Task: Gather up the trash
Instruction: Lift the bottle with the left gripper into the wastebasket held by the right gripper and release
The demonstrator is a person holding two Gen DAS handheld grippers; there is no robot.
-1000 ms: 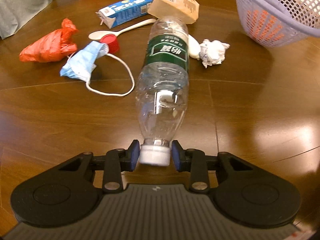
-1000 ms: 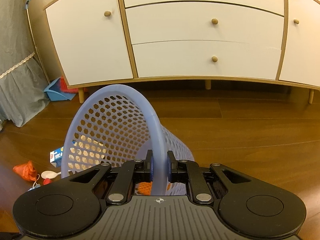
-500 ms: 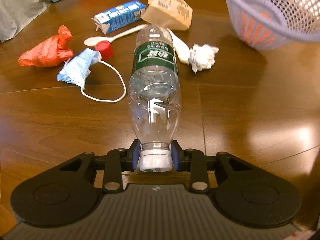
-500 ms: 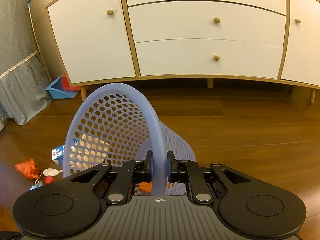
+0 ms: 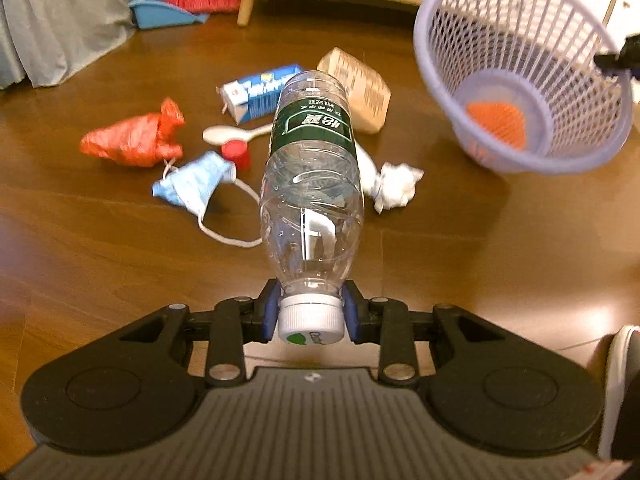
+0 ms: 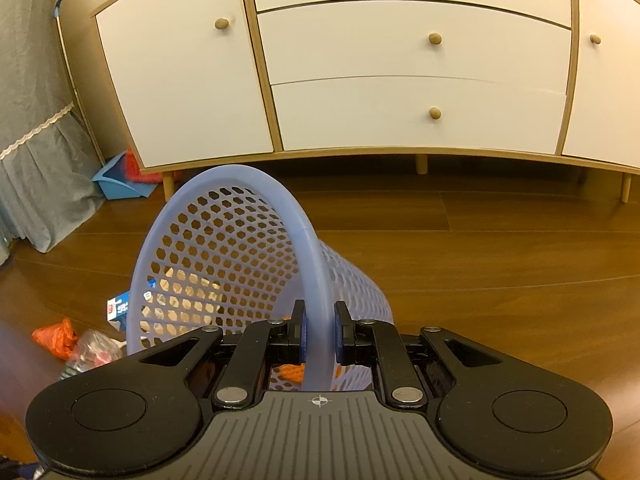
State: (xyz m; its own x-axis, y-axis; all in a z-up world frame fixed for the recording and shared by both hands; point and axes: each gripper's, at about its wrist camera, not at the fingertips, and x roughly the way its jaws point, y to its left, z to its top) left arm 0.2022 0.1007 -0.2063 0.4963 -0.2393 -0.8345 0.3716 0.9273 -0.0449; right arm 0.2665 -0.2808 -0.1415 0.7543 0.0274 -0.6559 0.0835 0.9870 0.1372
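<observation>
Our left gripper (image 5: 311, 316) clamps the bottle (image 5: 312, 184) by its cap, above the floor. Our right gripper (image 6: 319, 338) pinches the tilted basket (image 6: 224, 248) rim; inside, 1 orange piece, perhaps plastic.

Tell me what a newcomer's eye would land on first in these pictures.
First, the clear plastic bottle, held by its white cap in the left gripper at centre. Next, the lilac mesh basket, tilted at upper right, its rim pinched by the right gripper. Behind the bottle, litter strews the wooden floor.
</observation>
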